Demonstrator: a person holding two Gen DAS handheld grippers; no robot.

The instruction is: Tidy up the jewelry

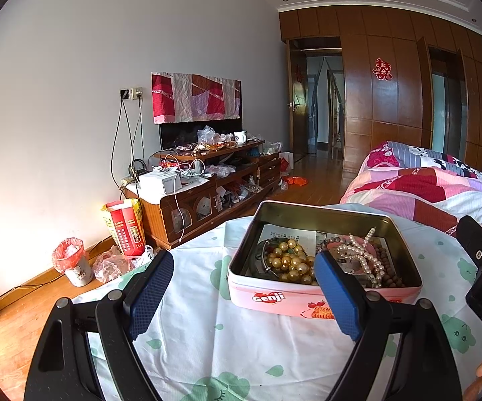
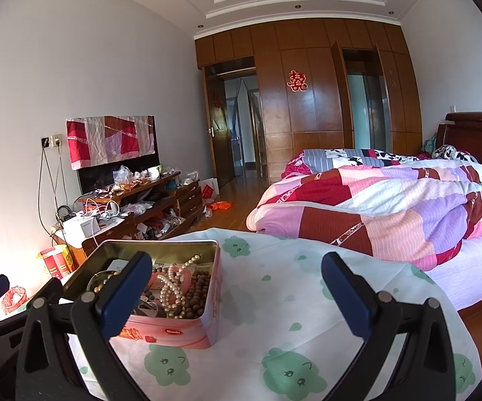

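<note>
White cloth printed with green clouds covers the surface [image 2: 274, 304], whose far edge drops to wood floor, with a bed [image 2: 391, 207] close at right. Bare cloth lies right of the open pink tin [image 1: 274, 297], which holds gold beads [image 1: 289, 262], a pearl strand [image 1: 362, 254] and brown beads [image 2: 197, 290]. Left gripper [image 1: 244, 287] and right gripper [image 2: 235, 295] both hover spread wide and empty, just before the tin.
</note>
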